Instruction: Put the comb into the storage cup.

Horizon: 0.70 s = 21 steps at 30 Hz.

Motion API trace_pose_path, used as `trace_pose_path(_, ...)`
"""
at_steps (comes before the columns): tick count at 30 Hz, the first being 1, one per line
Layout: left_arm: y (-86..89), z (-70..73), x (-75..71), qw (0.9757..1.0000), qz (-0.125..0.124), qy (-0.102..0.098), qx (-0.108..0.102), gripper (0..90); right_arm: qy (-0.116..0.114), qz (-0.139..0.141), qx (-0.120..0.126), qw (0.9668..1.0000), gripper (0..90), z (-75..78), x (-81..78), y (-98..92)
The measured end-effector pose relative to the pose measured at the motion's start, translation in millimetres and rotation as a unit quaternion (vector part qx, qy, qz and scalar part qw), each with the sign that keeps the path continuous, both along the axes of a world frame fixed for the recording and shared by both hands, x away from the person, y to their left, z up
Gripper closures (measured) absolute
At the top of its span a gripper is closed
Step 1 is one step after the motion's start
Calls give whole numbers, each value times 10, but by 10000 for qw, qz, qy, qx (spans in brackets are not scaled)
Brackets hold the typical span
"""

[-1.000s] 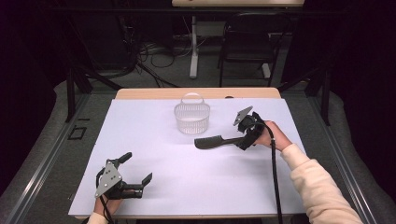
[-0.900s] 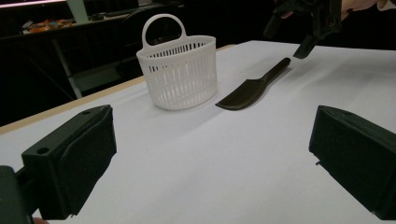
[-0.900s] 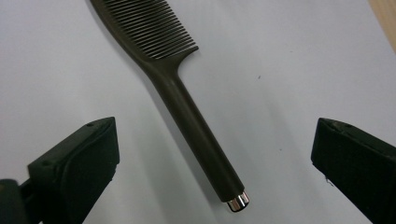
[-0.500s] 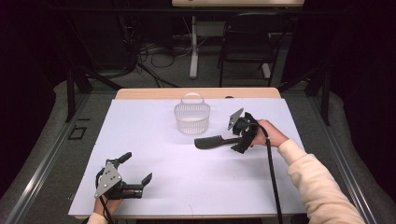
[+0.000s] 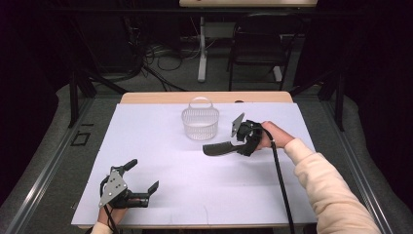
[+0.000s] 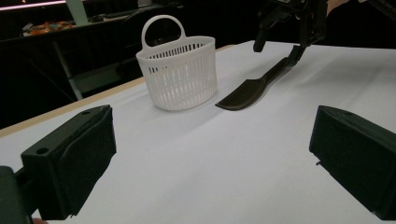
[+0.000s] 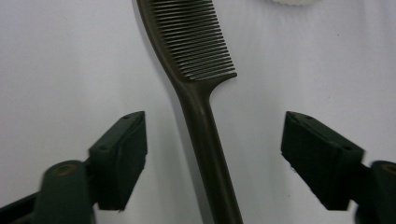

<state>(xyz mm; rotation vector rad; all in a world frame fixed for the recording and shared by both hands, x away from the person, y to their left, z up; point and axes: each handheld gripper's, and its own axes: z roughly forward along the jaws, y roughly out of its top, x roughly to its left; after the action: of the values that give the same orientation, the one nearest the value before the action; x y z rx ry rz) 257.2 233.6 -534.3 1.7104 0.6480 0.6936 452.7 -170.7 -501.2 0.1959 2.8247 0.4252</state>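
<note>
Left gripper (image 5: 139, 184) resting low on the tabletop (image 5: 160, 146), jaws spread, holding nothing; white basket (image 5: 200, 123) well ahead of it. Right gripper (image 7: 212, 158) straddling the dark comb (image 7: 201, 107), handle between its jaws, jaws just closing yet pads clear of it. Risk: off-centre closure nudging the thin handle, comb skidding or twisting out.

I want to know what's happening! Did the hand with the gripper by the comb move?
Yes. The right gripper has slid a little leftward toward the white basket, along the comb. Its jaws have just been closing, the comb's handle between them, untouched.
</note>
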Motion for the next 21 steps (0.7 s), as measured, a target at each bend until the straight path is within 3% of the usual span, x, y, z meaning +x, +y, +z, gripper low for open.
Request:
trace_pose_path(7,-3,-3,2,10000,3,13,-9,4,142,348,-463,9982,442,-56,16,103)
trace_pose_path(10,-1,-2,2,10000,0,3,7,4,201,429,-539,9974,512,-54,39,133)
trace_pose_path(14,-3,-3,3,10000,-4,10,-1,4,218,583,-822,9947,559,-57,54,188)
trace_pose_path(21,-2,-4,4,10000,-11,30,-7,5,278,795,-1100,9904,622,-132,71,295)
